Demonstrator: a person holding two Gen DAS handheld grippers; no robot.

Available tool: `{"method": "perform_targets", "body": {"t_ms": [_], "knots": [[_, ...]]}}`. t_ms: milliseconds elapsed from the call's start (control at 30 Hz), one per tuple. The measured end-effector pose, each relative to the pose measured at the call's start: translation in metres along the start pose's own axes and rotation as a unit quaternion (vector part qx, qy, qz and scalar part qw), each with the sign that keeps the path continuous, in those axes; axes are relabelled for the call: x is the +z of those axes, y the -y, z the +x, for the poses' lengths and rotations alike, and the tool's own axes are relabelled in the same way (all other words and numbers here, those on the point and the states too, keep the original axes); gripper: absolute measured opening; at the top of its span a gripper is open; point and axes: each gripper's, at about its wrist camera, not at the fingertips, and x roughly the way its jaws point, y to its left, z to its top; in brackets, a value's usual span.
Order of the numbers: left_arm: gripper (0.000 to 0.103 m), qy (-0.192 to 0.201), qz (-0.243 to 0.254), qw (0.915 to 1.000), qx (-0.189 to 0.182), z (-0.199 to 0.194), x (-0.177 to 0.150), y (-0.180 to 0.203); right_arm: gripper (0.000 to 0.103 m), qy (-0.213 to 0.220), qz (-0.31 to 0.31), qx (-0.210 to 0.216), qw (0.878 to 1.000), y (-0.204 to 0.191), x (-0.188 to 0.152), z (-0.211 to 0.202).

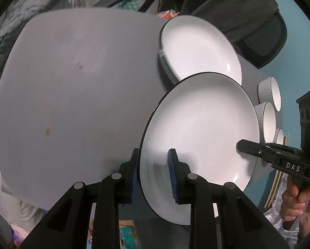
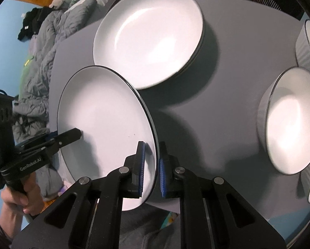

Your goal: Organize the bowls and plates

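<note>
The grey surface carries a stack of white plates, the top one bare inside. In front of it a dark-rimmed white plate is held tilted above the surface, nothing on it. The left gripper clamps its near rim; the right gripper pinches the opposite rim. Ribbed white bowls stand to the right, insides bare

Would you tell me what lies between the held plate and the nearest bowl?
Only bare grey table, in the right wrist view, between the held plate and the nearest bowl.
</note>
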Motion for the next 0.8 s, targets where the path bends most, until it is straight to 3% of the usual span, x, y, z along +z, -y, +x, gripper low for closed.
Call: {"method": "perform_targets", "body": {"t_ms": [467, 800], "knots": [[0.025, 0.022, 0.039, 0.9988, 0.019, -0.002, 0.088, 0.027, 0.013, 0.029, 0.01, -0.001, 1.0, 0.017, 0.067, -0.023], [0.026, 0.012, 0.031, 0.9991, 0.025, 0.022, 0.121, 0.035, 0.013, 0.019, 0.014, -0.008, 1.0, 0.025, 0.108, -0.015]]}}
